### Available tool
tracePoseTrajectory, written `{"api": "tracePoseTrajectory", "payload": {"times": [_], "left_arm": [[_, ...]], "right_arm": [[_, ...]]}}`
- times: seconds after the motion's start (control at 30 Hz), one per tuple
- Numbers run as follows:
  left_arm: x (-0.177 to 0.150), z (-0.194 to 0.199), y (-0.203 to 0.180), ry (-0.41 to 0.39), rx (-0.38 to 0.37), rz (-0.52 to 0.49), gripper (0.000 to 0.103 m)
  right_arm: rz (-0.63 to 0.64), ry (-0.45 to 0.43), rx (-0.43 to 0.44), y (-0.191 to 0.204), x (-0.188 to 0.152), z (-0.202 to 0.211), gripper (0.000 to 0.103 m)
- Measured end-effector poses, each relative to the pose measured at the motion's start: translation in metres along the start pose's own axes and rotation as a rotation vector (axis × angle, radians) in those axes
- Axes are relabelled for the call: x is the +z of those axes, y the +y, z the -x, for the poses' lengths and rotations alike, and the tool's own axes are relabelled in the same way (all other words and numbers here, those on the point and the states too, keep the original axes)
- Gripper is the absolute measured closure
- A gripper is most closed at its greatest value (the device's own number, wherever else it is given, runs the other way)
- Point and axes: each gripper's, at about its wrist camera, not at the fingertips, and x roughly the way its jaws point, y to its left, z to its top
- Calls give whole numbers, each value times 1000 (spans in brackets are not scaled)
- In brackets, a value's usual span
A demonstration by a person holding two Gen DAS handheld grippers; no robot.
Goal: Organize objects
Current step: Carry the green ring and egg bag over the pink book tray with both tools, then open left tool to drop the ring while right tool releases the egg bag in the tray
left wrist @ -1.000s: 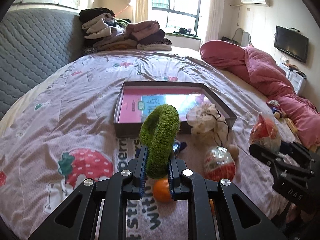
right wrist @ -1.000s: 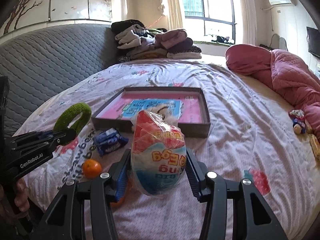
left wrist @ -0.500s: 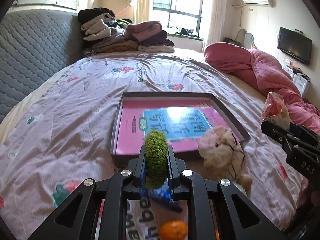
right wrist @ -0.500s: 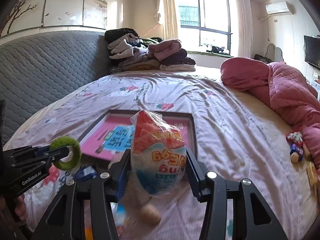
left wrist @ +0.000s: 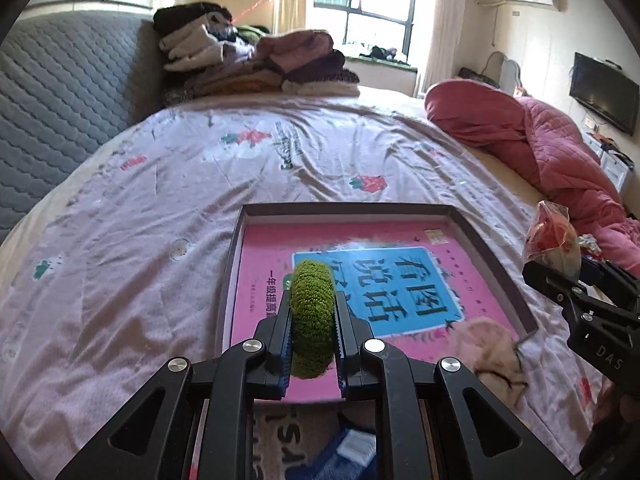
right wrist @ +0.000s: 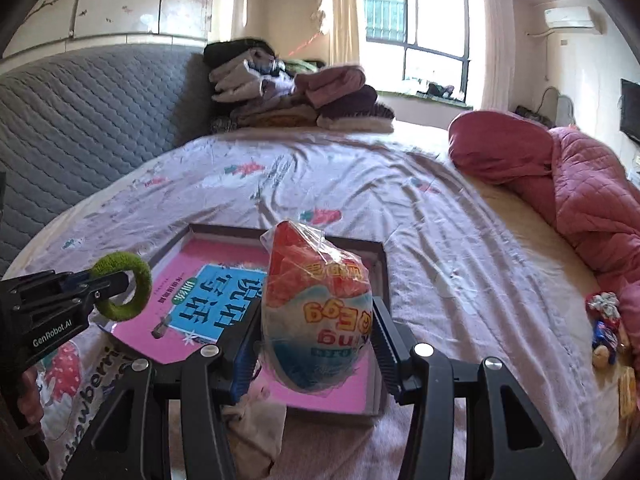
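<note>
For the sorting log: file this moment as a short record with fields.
surface: bed sheet
left claw: shut on green fuzzy ring
right claw: shut on wrapped toy egg
tray: on the bed, pink book inside
both loads: held over the tray's near part
beige plush: at the tray's near corner

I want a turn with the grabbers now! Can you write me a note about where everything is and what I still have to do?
Left hand-held gripper: shut on the green fuzzy ring, held above the near left part of the tray.
Right hand-held gripper: shut on the wrapped toy egg, also above the tray.
The tray lies on the bed, with a pink book inside.
Done: both things picked up and carried over.
Left: probably set both down in the tray. A beige cloth toy at the tray's near corner and a blue packet on the bed likely come next.
</note>
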Motion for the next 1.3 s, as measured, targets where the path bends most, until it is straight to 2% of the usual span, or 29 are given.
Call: {"api": "tracePoseTrajectory", "payload": {"times": [0.3, 0.47, 0.83, 0.93, 1.0, 1.17, 1.23, 1.3], "left_arm": [[-3, -44, 5, 95, 11, -6, 86], [-7, -52, 4, 112, 9, -21, 86], [-18, -64, 1, 145, -8, -31, 85], [-21, -70, 4, 174, -36, -12, 81], [-23, -73, 3, 187, -38, -12, 75], [-25, -71, 4, 197, -52, -6, 71], [-25, -68, 5, 196, -56, -1, 66], [-25, -66, 5, 200, -71, -2, 55]], "right_arm": [[3, 157, 18, -6, -7, -57, 52], [-6, 209, 8, -6, -16, -72, 52], [-29, 264, 7, -8, -24, -84, 51], [-39, 273, 5, -10, -24, -84, 51], [-43, 278, 3, -11, -24, -85, 51], [-33, 265, -15, -11, -22, -81, 51], [-24, 258, -21, -10, -21, -78, 45], [-11, 253, -34, -10, -20, -76, 42]]}}
